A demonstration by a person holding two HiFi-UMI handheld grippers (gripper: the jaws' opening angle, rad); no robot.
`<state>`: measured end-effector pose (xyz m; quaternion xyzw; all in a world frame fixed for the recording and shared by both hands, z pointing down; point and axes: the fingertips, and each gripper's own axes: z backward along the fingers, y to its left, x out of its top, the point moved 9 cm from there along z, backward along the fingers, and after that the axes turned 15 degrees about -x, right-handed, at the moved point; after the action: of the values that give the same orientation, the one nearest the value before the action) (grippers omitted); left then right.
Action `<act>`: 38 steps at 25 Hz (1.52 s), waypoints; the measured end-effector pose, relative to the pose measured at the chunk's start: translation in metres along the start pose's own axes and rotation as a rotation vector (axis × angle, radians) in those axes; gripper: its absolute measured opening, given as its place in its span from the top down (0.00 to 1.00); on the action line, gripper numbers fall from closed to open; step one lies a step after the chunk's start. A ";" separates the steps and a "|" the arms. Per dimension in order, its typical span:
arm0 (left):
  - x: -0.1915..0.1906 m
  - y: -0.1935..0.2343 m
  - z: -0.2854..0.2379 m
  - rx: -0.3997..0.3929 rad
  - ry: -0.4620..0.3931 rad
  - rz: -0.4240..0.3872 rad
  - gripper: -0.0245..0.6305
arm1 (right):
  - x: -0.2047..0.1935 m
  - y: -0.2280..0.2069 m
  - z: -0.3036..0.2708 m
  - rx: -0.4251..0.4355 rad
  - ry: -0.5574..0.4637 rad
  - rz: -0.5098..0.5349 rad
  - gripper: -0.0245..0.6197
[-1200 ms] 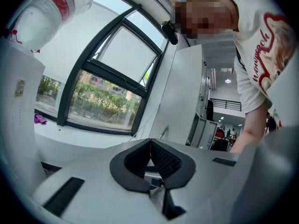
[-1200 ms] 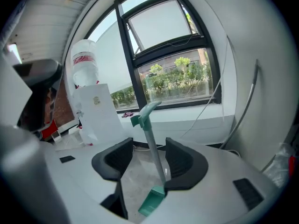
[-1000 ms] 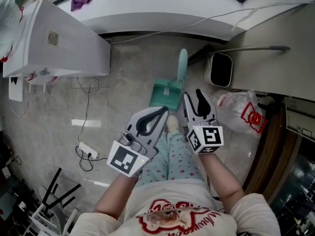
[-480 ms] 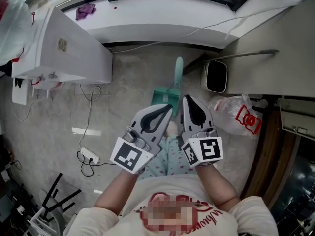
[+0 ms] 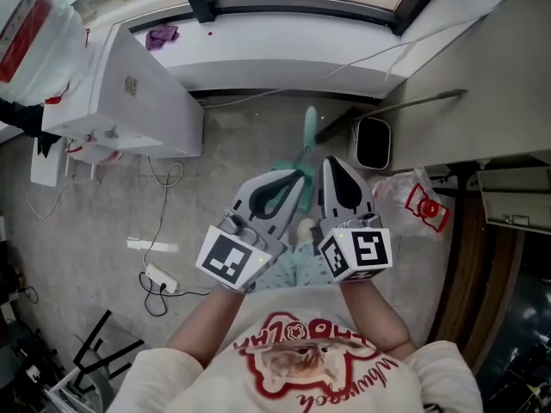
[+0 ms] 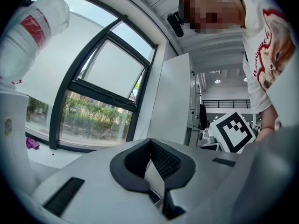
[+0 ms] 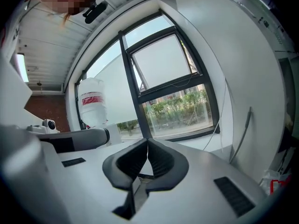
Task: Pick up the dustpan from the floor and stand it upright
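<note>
Lying on open floor [image 5: 232, 157] — dustpan [image 5: 308, 132], half-hidden by left gripper [image 5: 294, 181].

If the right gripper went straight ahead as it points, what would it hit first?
Likely the window, near its dark frame post; nothing nearer shows ahead of the right gripper, though depth is unclear.

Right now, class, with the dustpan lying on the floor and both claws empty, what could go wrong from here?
The left claw and right claw are shut; a reach like this might knock the dustpan, not grip it.
They hide its pan from the head view, so aim may be poor.
</note>
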<state>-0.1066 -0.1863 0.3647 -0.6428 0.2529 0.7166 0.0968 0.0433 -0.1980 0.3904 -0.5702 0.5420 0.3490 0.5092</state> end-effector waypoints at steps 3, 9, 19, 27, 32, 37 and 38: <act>0.010 -0.012 -0.003 -0.020 -0.003 -0.012 0.93 | 0.006 -0.001 0.013 -0.015 -0.003 -0.014 0.92; 0.023 -0.046 -0.010 -0.026 -0.013 -0.034 0.93 | 0.026 -0.007 0.040 0.002 -0.019 -0.025 0.92; 0.008 -0.138 -0.012 0.034 -0.020 -0.022 0.93 | 0.041 -0.045 0.131 0.042 -0.069 -0.002 0.92; -0.010 -0.250 0.002 0.085 -0.059 -0.040 0.93 | 0.027 -0.078 0.230 0.106 -0.065 0.008 0.92; -0.010 -0.302 0.018 0.105 -0.054 -0.054 0.93 | 0.030 -0.074 0.278 0.149 -0.070 0.012 0.92; 0.003 -0.328 0.036 0.112 -0.062 -0.099 0.93 | 0.036 -0.064 0.310 0.178 -0.099 0.028 0.92; 0.006 -0.332 0.039 0.111 -0.063 -0.106 0.93 | 0.037 -0.063 0.316 0.178 -0.104 0.031 0.92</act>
<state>0.0126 0.1150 0.2820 -0.6259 0.2545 0.7154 0.1781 0.1593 0.0884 0.2931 -0.4953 0.5525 0.3362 0.5799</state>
